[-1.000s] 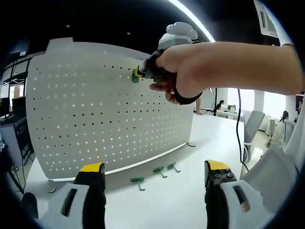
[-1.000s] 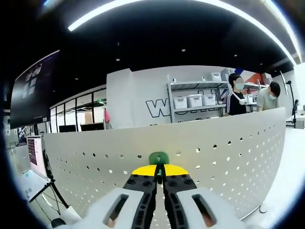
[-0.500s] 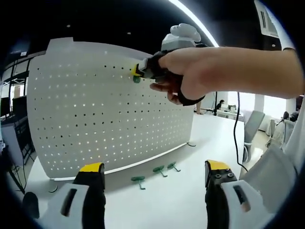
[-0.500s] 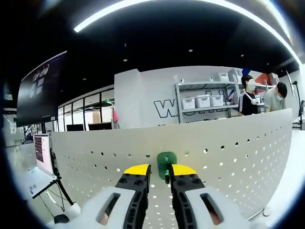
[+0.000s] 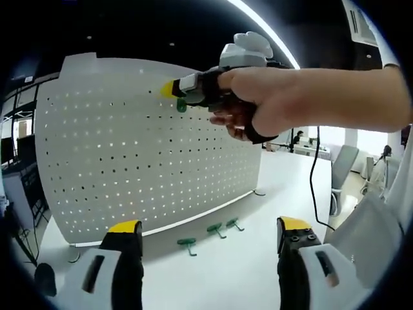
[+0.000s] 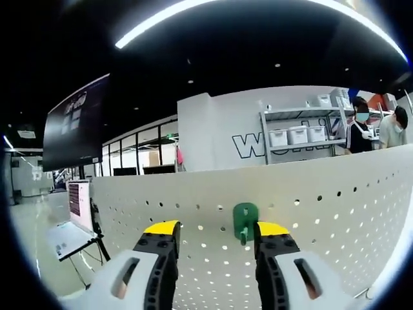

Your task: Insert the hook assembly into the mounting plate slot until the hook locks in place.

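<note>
A white pegboard mounting plate (image 5: pixel 129 161) stands upright on the white table (image 5: pixel 219 271). A green hook (image 6: pixel 244 219) sits in the plate (image 6: pixel 335 213) near its top edge, also seen as the green hook (image 5: pixel 182 106) in the left gripper view. My right gripper (image 6: pixel 216 234) is open, its jaws apart on either side of the hook; in the left gripper view the right gripper (image 5: pixel 171 90) is held by a hand (image 5: pixel 258 97). My left gripper (image 5: pixel 210 227) is open and low over the table. Three more green hooks (image 5: pixel 187 244) lie at the plate's foot.
Behind the plate stand shelves with white boxes (image 6: pixel 290 135) and two people (image 6: pixel 361 126). A monitor on a stand (image 6: pixel 74 213) is at the left. An office chair (image 5: pixel 342 171) and a black cable (image 5: pixel 316 174) are at the right of the table.
My right gripper has opened and let go of the green hook, which stays in the plate. It has drawn back and shifted sideways. The left gripper has not moved.
</note>
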`<action>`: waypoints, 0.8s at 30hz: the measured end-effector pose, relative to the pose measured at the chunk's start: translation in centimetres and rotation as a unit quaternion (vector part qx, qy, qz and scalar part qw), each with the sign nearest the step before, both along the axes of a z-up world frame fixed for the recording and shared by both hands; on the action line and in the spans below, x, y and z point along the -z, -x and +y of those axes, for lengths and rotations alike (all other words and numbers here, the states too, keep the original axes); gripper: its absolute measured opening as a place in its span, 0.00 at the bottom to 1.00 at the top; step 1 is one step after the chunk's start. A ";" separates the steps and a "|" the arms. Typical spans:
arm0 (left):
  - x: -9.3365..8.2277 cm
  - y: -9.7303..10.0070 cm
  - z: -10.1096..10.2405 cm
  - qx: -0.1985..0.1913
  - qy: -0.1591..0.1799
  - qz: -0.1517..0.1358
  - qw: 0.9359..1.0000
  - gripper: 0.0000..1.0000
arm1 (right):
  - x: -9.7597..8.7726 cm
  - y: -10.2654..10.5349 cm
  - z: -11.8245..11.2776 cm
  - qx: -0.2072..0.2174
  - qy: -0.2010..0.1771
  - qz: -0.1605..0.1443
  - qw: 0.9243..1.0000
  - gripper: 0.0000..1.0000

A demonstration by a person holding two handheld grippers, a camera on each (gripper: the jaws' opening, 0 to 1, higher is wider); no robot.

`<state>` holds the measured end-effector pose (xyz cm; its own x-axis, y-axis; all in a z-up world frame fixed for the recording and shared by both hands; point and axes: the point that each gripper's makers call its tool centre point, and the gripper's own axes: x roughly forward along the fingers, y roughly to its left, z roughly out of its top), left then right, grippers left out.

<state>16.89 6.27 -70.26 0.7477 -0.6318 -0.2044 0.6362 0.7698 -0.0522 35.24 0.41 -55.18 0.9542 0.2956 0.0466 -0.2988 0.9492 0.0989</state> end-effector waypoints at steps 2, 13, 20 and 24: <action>-0.1 0.0 0.0 -0.001 0.001 -0.001 1.000 0.88 | 0.0 0.2 0.0 -0.008 0.001 -0.003 1.000 0.48; 0.0 -0.2 -0.3 -0.001 -0.001 -0.001 1.000 0.88 | 0.5 0.3 -0.5 -0.036 0.008 -0.001 0.999 0.52; -0.1 -0.3 -0.3 0.000 -0.002 -0.002 1.000 0.88 | 0.3 0.4 -0.5 -0.048 0.014 -0.004 0.999 0.51; -0.1 -0.4 -0.1 -0.002 -0.001 -0.002 1.000 0.89 | -0.3 1.2 -0.4 -0.082 0.011 -0.020 0.996 0.55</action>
<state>17.33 6.15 -70.16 0.7505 -0.6291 -0.2023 0.6340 0.7718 -0.0481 34.08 -0.02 -54.89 0.8902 0.4494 0.0753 -0.4541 0.8887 0.0639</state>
